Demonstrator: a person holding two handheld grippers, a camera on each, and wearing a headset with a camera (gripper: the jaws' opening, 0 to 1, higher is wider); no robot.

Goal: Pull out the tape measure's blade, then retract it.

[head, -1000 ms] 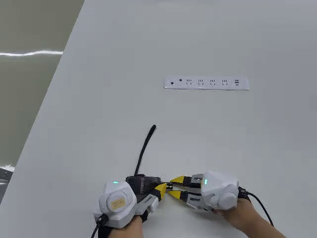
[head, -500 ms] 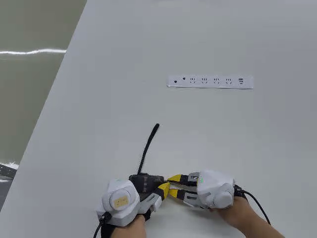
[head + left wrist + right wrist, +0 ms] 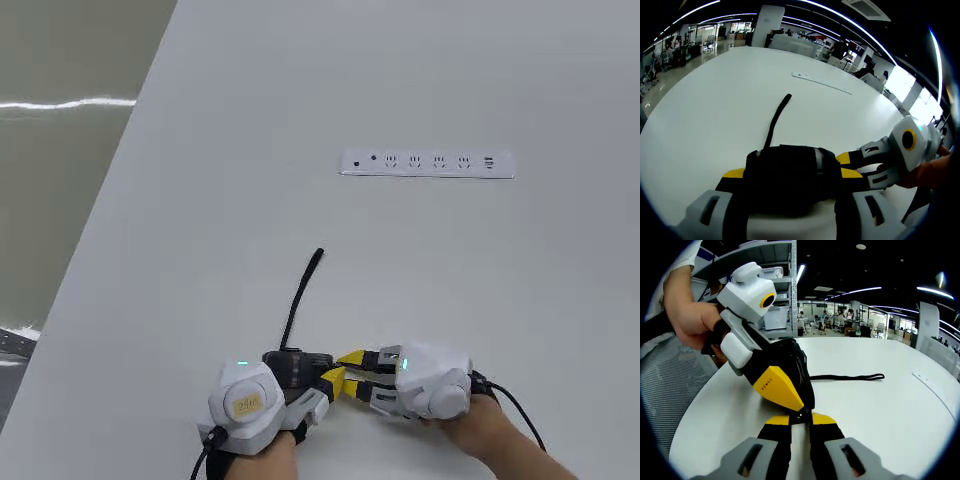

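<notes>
looking down in the head view, the tape measure (image 3: 293, 364) is found low on the white table (image 3: 300, 120), close in front of the person. it is pinned there by the left gripper (image 3: 300, 378), whose jaws are clamped across the black case. the case is judged to be held this way so that it cannot slide when the blade is drawn. the right gripper (image 3: 343, 372) is pointed at the case from the other side, its tips touching the case's end. the wrist strap (image 3: 300, 295) is laid out nearly straight, away from the person, and a power strip (image 3: 428, 163) is set well apart, further up the table. no blade can be made out, and the case's mouth is covered by the yellow tips.

in the left gripper view, the case is wedged between the two yellow pads. much of the lower picture is blocked by it, so the side facing the right gripper is hidden, and that gripper's tips are partly covered.

in the right gripper view, the jaws are drawn together to a point just under the case's lower corner, where the blade's hook would be expected. whether the hook is actually nipped between them cannot be told, as the spot is shadowed and too small. no length of blade is shown, so the pull is judged not yet begun.
</notes>
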